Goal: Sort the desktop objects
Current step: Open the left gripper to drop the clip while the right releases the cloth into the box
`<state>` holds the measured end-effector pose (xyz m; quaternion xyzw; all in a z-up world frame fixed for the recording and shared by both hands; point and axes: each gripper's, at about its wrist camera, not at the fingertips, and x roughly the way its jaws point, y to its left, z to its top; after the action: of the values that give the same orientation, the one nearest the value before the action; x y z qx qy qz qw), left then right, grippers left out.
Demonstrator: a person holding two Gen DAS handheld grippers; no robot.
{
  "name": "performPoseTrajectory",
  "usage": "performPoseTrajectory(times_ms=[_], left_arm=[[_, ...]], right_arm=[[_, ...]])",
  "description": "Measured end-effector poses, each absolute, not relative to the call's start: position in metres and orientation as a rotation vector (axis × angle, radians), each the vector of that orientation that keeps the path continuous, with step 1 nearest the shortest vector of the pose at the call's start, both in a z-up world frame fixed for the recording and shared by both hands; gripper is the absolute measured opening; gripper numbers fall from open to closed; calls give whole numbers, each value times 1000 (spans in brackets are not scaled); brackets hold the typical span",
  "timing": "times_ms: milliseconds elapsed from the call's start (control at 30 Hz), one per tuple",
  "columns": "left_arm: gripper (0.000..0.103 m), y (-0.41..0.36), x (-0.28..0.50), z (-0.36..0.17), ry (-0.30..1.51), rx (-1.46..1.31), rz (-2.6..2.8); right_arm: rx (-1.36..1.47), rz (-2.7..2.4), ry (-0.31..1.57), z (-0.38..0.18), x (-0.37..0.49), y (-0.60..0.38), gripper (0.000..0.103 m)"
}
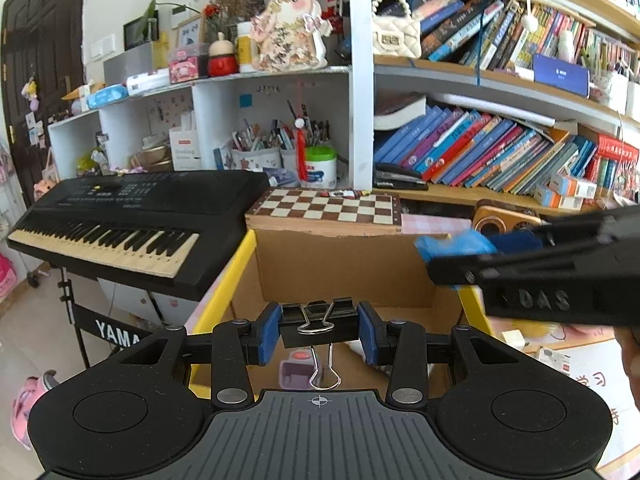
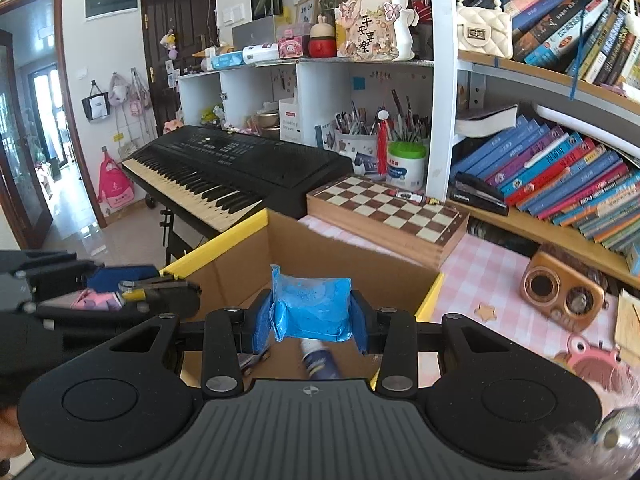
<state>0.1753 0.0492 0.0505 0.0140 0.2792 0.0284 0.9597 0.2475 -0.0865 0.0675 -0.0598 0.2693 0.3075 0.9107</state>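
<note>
From the left wrist view, the left tool (image 1: 319, 330) is clamped on a black binder clip (image 1: 319, 322), its blue pads pressing the clip's two ends, the wire handles folded up and hanging down. It hangs over an open cardboard box (image 1: 340, 268) with yellow-taped edges, which sits on the bench. Down inside the box I can make out a small lilac-coloured thing (too blurred to name). The right tool (image 1: 460, 254) comes in from the right edge, holding a blue packet (image 1: 452, 246) above the box's right rim. Behind the box lies a chessboard (image 1: 326, 208), and to the left stands a black keyboard (image 1: 132, 220) on its stand. A bookshelf (image 1: 500, 152) crammed with leaning books fills the right side.

From the right wrist view, the right tool (image 2: 311, 318) is closed on the blue packet (image 2: 312, 308), which is squeezed between the pads and bulges above them, over the same box (image 2: 340, 264). Beneath it, inside the box, lies a white and blue tube (image 2: 320, 362). The left tool (image 2: 160, 292) reaches in from the left edge near the box's yellow corner, the binder clip between its jaws seen side-on. On the pink checked cloth (image 2: 480, 272) of the bench, to the right, rest a small wooden radio (image 2: 564, 300) and the chessboard (image 2: 388, 216) further back.
</note>
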Motion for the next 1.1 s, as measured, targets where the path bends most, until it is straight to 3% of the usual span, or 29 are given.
performPoseTrajectory(times_ms=[633,1100], left_arm=[[40,42,243,6,764,-41,-2],[40,46,259,-26,923,-33,-29]], right_arm=[[-181,715,843,22,353,-22,37],[-375,811,1074,-28,394,42,37]])
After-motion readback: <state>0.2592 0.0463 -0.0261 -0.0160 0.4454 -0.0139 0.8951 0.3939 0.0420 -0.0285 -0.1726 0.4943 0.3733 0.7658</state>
